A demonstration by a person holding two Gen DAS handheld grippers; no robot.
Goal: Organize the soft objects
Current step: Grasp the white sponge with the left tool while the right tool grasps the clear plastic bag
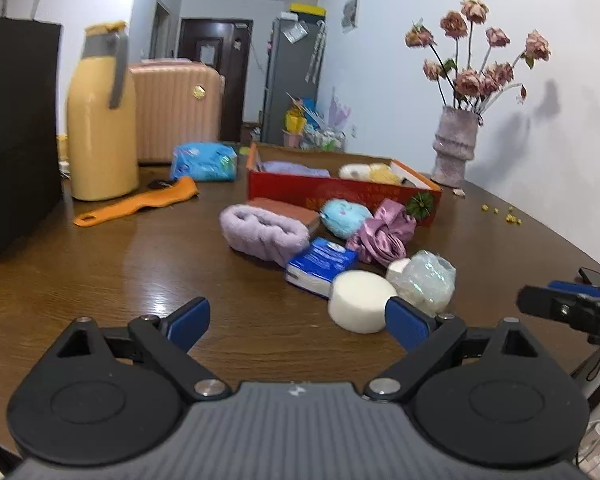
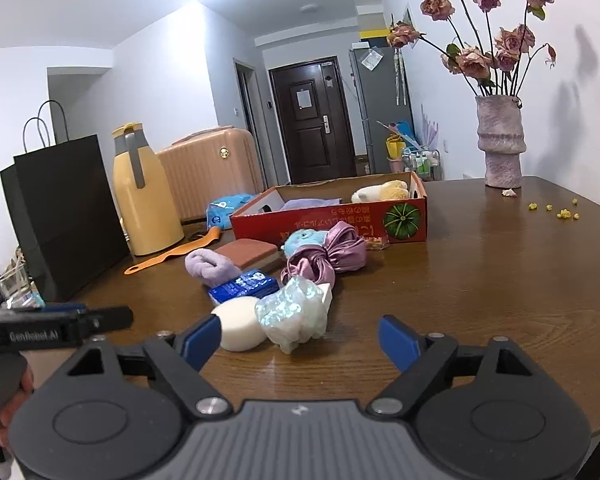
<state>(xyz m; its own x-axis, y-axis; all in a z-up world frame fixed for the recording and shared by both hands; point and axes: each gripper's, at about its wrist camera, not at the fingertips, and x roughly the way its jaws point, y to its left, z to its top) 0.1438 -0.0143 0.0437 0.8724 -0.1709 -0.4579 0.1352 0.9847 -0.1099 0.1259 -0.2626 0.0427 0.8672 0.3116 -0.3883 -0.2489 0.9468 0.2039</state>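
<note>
A red cardboard box stands mid-table and holds a lilac cloth and a cream-yellow plush. In front of it lie a lilac fluffy roll, a brown sponge, a blue plush, a purple satin scrunchie, a blue tissue pack, a white round sponge and a shiny wrapped bundle. My left gripper is open and empty, just before the white sponge. My right gripper is open and empty, near the bundle.
A yellow thermos, a black paper bag, an orange strap and a blue packet are at the left. A vase of dried roses stands at the back right.
</note>
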